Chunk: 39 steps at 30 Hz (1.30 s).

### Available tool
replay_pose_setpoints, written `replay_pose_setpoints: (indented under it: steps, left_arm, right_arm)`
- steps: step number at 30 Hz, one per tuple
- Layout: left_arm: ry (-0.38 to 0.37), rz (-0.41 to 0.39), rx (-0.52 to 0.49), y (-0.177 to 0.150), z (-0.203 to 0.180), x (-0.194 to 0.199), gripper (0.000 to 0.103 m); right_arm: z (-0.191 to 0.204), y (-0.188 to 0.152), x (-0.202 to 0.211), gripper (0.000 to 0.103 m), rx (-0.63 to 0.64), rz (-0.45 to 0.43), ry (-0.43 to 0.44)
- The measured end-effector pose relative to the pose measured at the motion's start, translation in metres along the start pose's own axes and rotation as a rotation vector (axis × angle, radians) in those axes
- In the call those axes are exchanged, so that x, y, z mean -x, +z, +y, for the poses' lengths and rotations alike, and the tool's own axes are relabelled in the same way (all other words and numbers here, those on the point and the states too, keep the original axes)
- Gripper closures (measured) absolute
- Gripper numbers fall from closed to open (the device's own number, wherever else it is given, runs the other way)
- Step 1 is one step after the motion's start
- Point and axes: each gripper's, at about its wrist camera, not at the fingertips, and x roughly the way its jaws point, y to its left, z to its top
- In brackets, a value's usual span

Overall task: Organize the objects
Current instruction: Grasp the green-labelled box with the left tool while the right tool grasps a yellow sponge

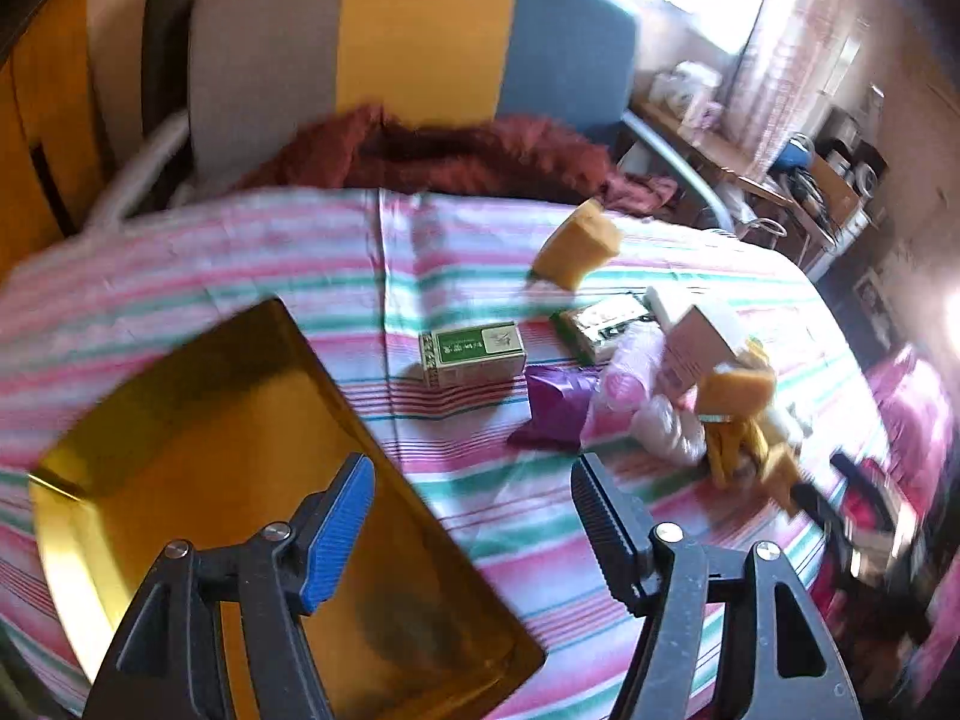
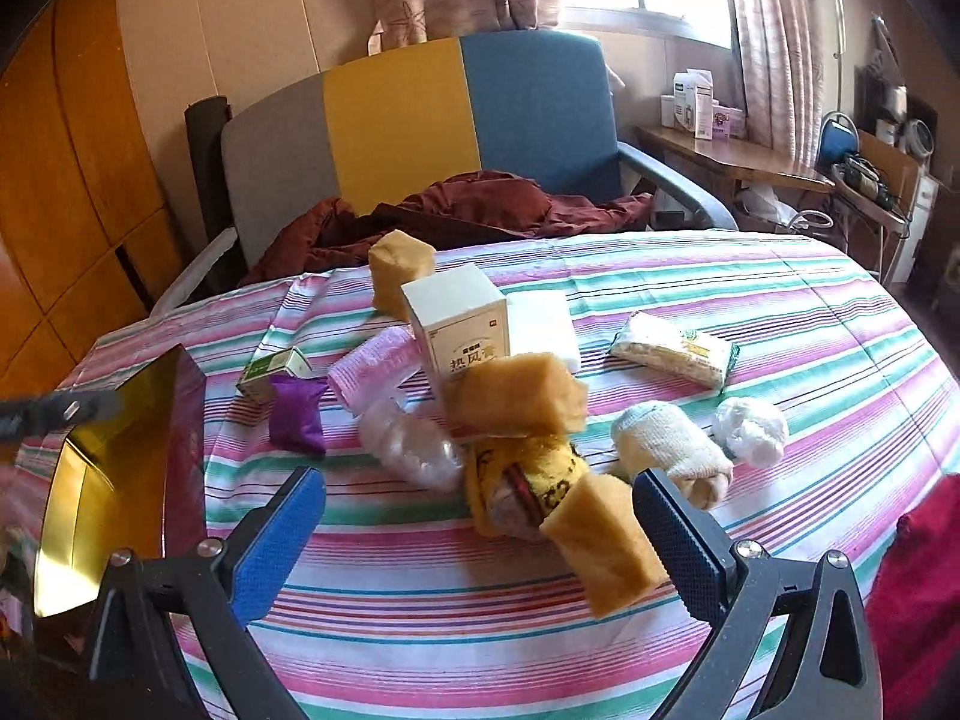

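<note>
Striped cloth [image 1: 480, 498] bare between both grippers' released fingers [image 1: 339, 531], beside gold tray [image 1: 198, 468].

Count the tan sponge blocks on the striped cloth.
3. One sponge at the far edge behind the white box, one leaning against that box, one nearest the right hand-held gripper. More may be hidden under the pile.

Tricolour chair [image 2: 420, 120], maroon garment [image 2: 456, 210], cluttered side table [image 2: 720, 156].
</note>
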Motion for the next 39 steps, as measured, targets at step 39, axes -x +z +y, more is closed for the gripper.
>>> replay_pose_setpoints:
  steps: [39]
  left_arm:
    - [-0.049, -0.005, 0.092, 0.051, 0.015, -0.056, 0.03]
  right_arm:
    - [0.033, 0.137, -0.085, 0.0, 0.102, 0.052, 0.121]
